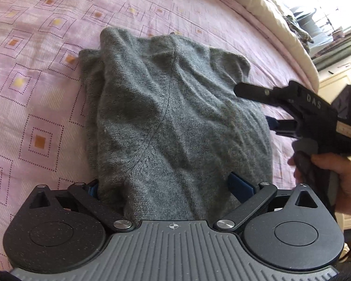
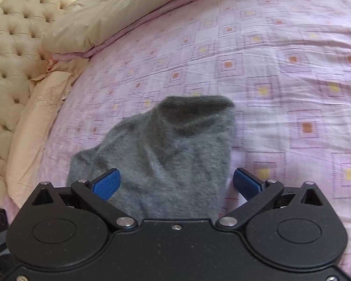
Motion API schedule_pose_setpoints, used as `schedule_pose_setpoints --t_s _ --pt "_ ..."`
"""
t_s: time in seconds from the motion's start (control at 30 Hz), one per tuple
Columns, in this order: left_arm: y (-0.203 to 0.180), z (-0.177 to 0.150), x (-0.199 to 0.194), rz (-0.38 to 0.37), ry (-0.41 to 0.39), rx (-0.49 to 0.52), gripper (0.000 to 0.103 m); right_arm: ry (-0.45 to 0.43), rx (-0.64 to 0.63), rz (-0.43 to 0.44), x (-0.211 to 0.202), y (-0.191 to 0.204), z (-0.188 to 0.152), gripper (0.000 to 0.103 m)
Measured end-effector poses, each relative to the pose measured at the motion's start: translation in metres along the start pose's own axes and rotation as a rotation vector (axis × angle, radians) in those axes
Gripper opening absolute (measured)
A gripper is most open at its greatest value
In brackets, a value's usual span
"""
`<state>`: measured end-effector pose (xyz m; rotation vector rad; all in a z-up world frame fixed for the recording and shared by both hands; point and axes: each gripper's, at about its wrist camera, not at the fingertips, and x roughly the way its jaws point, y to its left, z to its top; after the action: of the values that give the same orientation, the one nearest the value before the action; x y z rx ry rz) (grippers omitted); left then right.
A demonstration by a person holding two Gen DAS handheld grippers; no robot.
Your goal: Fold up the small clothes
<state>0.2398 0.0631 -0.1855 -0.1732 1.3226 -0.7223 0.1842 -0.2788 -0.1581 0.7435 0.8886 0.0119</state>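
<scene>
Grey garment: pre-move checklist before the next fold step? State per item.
1. Grey garment lies on the pink bedspread: ok.
2. Left gripper open, fingers either side of the near edge: ok.
3. Right gripper open, fabric between the blue pads: ok.
4. Either gripper actually clamped on fabric: not ok, both jaws spread wide.
5. Garment flat, no wrinkles: not ok, ridges and a raised far corner.
6. Layers under the top fold aligned: cannot tell.

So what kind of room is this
Most likely a bedroom: a grey knit garment lies on a bed's pink patterned bedspread, with a tufted headboard and pillow behind.
</scene>
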Motion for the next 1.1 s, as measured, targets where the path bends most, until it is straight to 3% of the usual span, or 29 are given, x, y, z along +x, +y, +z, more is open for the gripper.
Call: schedule_pose_setpoints --t_s 0.2,0.27,0.3,0.37,0.47,0.53,0.8,1.1 --pt "0.002 -0.015 -0.011 0.000 0.020 0.010 0.092 0.065 0.058 0.081 0.005 0.004 -0.004 0.102" --pt "0.000 -0.016 -0.010 0.003 0.022 0.038 0.091 0.070 0.057 0.079 0.005 0.005 -0.011 0.093" --pt "0.000 -0.015 -0.010 0.003 0.023 0.041 0.086 0.058 0.055 0.073 0.003 0.005 -0.014 0.089" --pt "0.005 -0.012 -0.011 -0.018 0.013 0.001 0.079 0.045 0.090 0.061 -0.002 -0.001 -0.016 0.064" --pt "0.019 -0.011 -0.014 -0.054 -0.005 -0.072 0.061 0.034 0.140 0.070 -0.011 -0.011 -0.016 0.041" --pt "0.021 -0.014 -0.016 -0.073 -0.012 -0.078 0.052 0.024 0.139 0.086 -0.016 -0.011 -0.016 0.038" --pt "-0.021 -0.038 -0.008 -0.085 -0.007 -0.032 0.050 -0.020 0.150 0.104 -0.053 -0.022 -0.028 0.035" --pt "-0.108 -0.096 0.022 -0.191 0.104 0.055 0.050 -0.001 0.119 -0.064 -0.153 -0.072 -0.072 0.035"
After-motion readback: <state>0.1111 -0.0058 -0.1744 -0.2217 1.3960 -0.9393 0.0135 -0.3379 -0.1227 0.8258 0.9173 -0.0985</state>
